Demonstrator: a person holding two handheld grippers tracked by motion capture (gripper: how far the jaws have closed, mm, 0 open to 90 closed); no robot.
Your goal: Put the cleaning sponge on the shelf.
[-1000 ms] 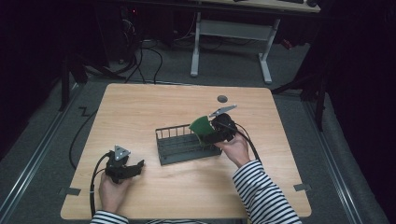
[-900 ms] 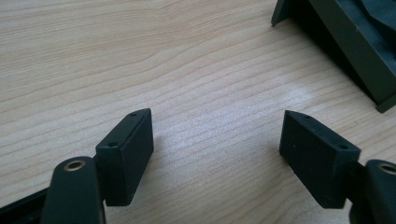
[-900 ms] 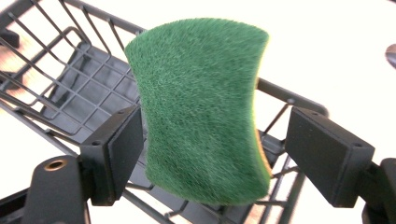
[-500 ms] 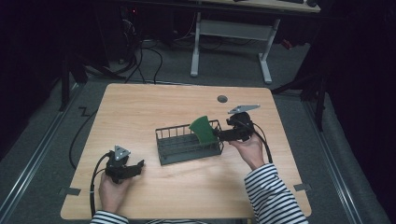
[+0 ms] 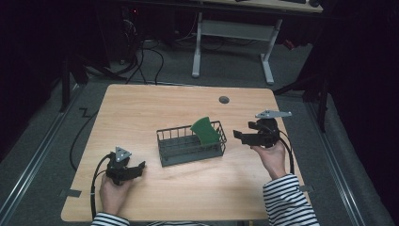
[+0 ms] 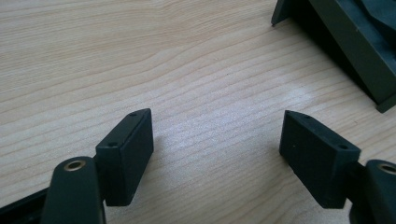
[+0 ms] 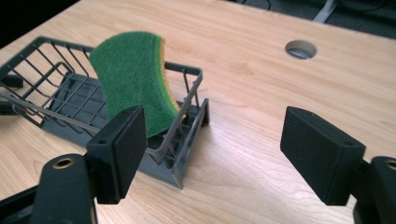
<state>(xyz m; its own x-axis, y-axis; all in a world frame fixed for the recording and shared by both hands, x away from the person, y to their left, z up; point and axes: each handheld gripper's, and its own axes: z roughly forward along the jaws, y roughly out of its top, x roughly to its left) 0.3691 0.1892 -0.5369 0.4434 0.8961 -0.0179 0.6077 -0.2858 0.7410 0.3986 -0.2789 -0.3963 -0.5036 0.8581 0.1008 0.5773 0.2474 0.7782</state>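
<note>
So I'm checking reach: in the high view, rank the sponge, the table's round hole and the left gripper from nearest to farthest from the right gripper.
1. Sponge, leaning in the rack's right end.
2. Round hole, toward the table's far edge.
3. Left gripper, near-left.

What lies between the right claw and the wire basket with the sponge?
Bare wooden table, seen from the high view: the right claw sits apart from the wire basket holding the sponge.

We lose the lower end of the sponge behind the right gripper's near jaw and the rack wire. The rack's left end runs past the frame edge there. In the left gripper view only a dark rack corner shows, cut off at top right. Both forearms leave the high view's bottom.
</note>
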